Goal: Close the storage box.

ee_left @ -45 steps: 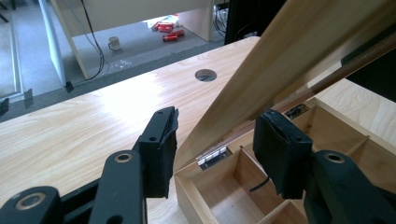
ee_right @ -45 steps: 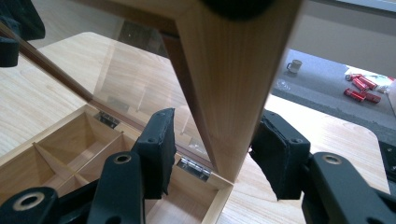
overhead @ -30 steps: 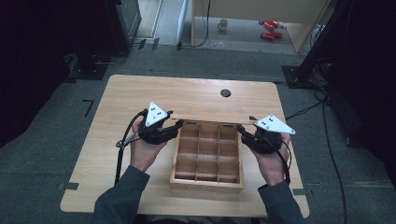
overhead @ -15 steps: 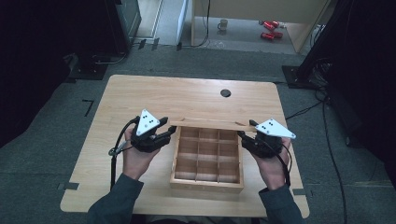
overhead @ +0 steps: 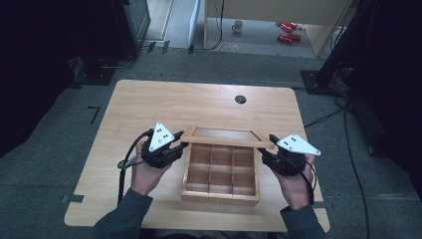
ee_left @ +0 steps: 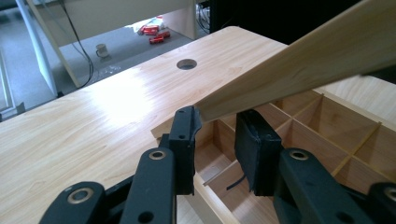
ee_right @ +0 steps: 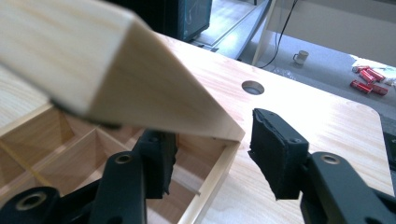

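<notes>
- The left gripper (overhead: pixel 175 148) sits at the left far corner of the wooden box (overhead: pixel 220 191), held in the person's left hand (overhead: pixel 144 172), which comes in from the table's near edge.
- Its jaws have just been closing, with the lid's corner between them. In the left gripper view the lid (ee_left: pixel 299 70) reaches down to the left pad (ee_left: pixel 187 135), while the right pad (ee_left: pixel 254 149) stands a little apart from the wood, so the hold looks loose at best and I cannot say firmly that it clamps.
- The box rests on the table (overhead: pixel 149 104), between the two grippers, its nine open compartments in three rows of three.
- The lid (overhead: pixel 224 136), a wooden frame with a clear panel, is tilted up over the far edge of the box, its front rail raised above the far row of compartments.
- The right gripper (overhead: pixel 264 155) is at the right far corner of the box, in the person's right hand (overhead: pixel 294 184).
- In the right gripper view the lid's corner (ee_right: pixel 140 93) lies over the left pad (ee_right: pixel 156 158); the right pad (ee_right: pixel 275 154) is clear of it with a gap, so these jaws stand partly open around the corner rather than pressed on it.
- A round hole (overhead: pixel 240 99) marks the table beyond the box.
</notes>
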`<act>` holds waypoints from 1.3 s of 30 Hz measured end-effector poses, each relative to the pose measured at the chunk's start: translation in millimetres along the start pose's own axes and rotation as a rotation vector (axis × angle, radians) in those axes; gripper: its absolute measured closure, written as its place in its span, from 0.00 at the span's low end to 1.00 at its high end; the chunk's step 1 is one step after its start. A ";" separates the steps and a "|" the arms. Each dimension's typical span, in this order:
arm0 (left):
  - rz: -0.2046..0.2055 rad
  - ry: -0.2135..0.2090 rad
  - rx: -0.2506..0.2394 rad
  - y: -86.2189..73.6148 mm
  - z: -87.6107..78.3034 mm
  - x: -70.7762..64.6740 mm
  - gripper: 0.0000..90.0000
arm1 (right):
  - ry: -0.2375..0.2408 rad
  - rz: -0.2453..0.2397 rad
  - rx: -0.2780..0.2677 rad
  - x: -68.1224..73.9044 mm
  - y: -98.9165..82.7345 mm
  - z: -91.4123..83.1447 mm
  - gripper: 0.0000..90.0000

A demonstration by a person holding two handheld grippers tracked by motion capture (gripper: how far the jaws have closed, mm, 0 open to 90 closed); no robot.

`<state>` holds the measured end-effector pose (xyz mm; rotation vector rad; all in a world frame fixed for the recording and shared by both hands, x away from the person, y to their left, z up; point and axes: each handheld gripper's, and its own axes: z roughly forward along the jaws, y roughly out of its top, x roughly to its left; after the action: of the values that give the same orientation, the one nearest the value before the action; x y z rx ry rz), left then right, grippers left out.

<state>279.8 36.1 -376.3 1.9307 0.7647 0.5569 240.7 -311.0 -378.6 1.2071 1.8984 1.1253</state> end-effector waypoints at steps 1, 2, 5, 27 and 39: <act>-0.001 0.000 0.000 -0.2 -0.2 -0.3 0.77 | 0.003 -0.001 0.000 -0.1 -1.8 -1.8 0.59; -0.006 -0.003 -0.002 -0.6 -0.8 -0.1 0.78 | 0.003 0.002 0.001 -0.6 -4.4 -5.1 0.61; -0.009 -0.008 -0.007 -1.8 -2.3 0.3 0.79 | 0.001 0.008 -0.004 -2.9 -7.0 -8.8 0.64; -0.020 -0.005 -0.015 -15.8 -10.0 -8.8 0.83 | 0.030 -0.002 -0.014 5.9 -17.0 -22.3 0.76; -0.028 -0.015 -0.007 -25.8 -13.4 -14.4 0.82 | 0.045 0.001 -0.003 11.0 -26.9 -25.7 0.76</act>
<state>253.7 43.0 -394.4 1.9128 0.7779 0.5266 204.5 -315.4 -391.7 1.1904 1.9296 1.1642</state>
